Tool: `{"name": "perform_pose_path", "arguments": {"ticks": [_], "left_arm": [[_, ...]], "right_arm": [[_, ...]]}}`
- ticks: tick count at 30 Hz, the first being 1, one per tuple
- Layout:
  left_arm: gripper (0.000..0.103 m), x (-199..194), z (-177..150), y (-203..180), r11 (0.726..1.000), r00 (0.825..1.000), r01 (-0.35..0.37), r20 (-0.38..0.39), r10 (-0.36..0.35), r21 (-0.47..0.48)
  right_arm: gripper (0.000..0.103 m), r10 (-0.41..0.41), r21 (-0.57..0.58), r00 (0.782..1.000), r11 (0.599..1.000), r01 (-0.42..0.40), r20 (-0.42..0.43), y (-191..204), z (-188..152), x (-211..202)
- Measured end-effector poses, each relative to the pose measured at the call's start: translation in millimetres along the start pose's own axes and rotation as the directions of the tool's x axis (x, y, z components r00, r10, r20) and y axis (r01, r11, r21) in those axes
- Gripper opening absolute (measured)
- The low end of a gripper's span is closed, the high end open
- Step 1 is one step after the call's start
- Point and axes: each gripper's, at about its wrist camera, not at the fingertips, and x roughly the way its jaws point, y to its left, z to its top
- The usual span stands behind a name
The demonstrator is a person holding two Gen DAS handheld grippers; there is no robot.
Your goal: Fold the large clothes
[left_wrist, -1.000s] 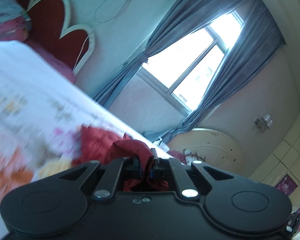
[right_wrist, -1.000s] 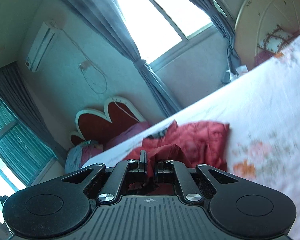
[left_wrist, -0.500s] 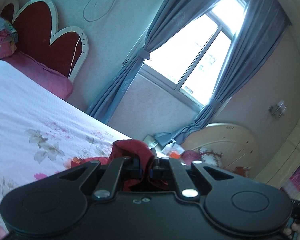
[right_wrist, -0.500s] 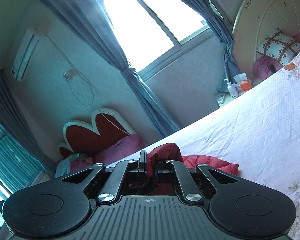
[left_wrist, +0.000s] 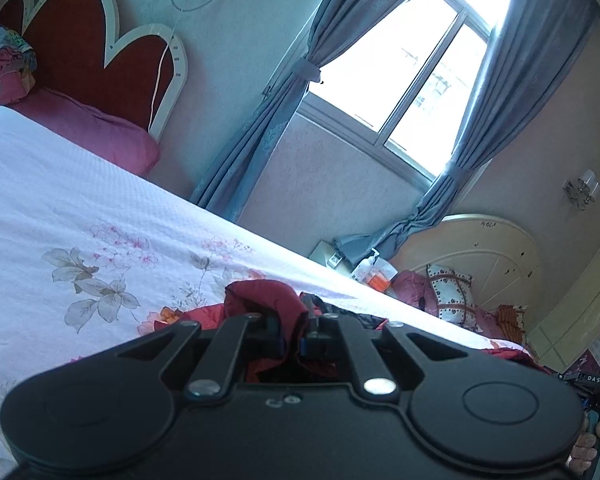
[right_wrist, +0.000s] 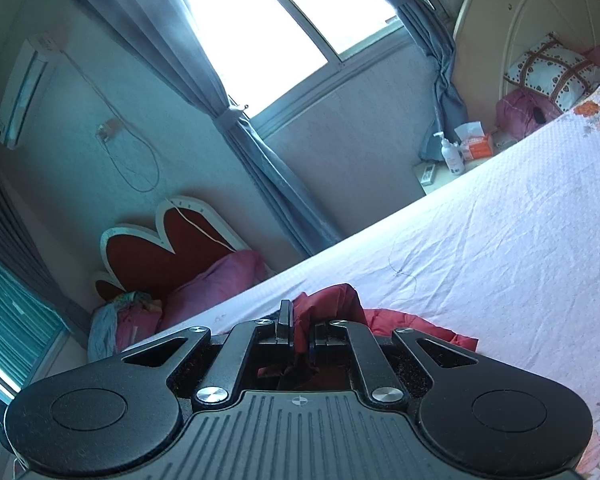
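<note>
Left wrist view shows the left gripper (left_wrist: 290,334) and right gripper (right_wrist: 300,330) both clamped on the red garment (left_wrist: 260,300), now pulled lower and flatter across the floral bedsheet (left_wrist: 80,220) than a second ago, so probably laying it out to fold.

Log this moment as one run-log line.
left gripper: shut on red garment | right gripper: shut on red garment | garment bunched over floral bedsheet

bed (left_wrist: 80,200) in pale floral sheet, red garment (right_wrist: 412,326) bunched on it, pink pillow (left_wrist: 92,132) at its head
</note>
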Motion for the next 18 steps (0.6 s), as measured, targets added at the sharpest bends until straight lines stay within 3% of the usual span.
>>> {"name": "perform_pose_path", "arguments": {"ticks": [9,14,16,17,18], "left_arm": [[0.009,74,-10,39,0.996,0.993,-0.015,-0.119,0.004,-0.093],[0.016,99,-9,52,0.991,0.993,0.017,-0.114,-0.032,-0.136],[0.023,103,-6,53,0.990,0.993,0.021,-0.109,-0.036,-0.137],[0.027,103,-4,54,0.990,0.994,0.022,-0.104,-0.037,-0.137],[0.046,103,-3,54,0.990,0.994,0.022,-0.101,-0.036,-0.136]], "right_arm": [[0.006,-0.055,0.069,0.993,0.996,0.062,-0.103,-42,3,71],[0.006,-0.070,0.113,0.989,0.990,0.085,-0.132,-65,7,110],[0.006,-0.089,0.102,0.988,0.990,0.102,-0.124,-67,9,120],[0.015,-0.109,0.085,0.986,0.989,0.120,-0.129,-67,9,124],[0.037,-0.132,0.060,0.983,0.988,0.141,-0.130,-65,9,127]]}}
